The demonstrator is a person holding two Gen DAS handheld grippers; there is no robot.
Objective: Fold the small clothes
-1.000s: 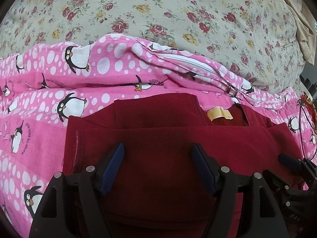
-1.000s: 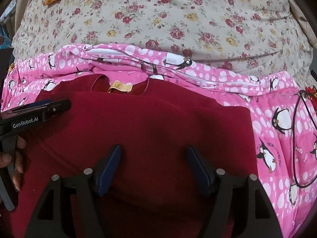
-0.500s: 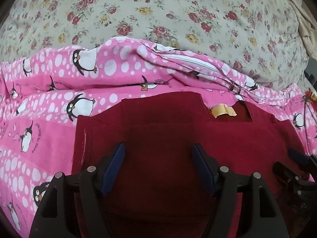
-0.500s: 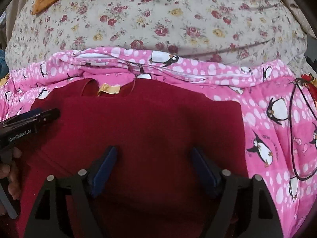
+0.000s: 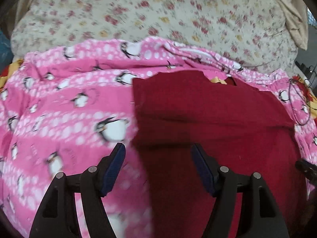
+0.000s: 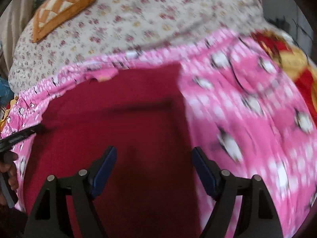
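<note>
A dark red shirt [image 5: 208,119] lies folded flat on a pink penguin blanket [image 5: 69,109], its yellow neck label [image 5: 218,80] at the far edge. My left gripper [image 5: 158,158] hangs open above the shirt's left edge, one finger over the blanket and one over the shirt. The right wrist view shows the same shirt [image 6: 118,129]. My right gripper [image 6: 154,158] is open above its right side, near the right edge, with nothing between the pads. The left gripper [image 6: 19,136] shows at the shirt's left edge, held by a hand [image 6: 8,170]. Both views are motion-blurred.
A floral sheet [image 5: 158,15] covers the bed beyond the blanket. An orange checked cushion [image 6: 63,6] lies at the far left. A thin black cord [image 5: 297,107] loops on the blanket right of the shirt, next to red and yellow fabric [image 6: 287,55].
The grippers have spread apart: the left one has shifted toward the shirt's left edge, the right one toward its right edge and rolled. The right jaws have widened slightly. The shirt stays flat.
</note>
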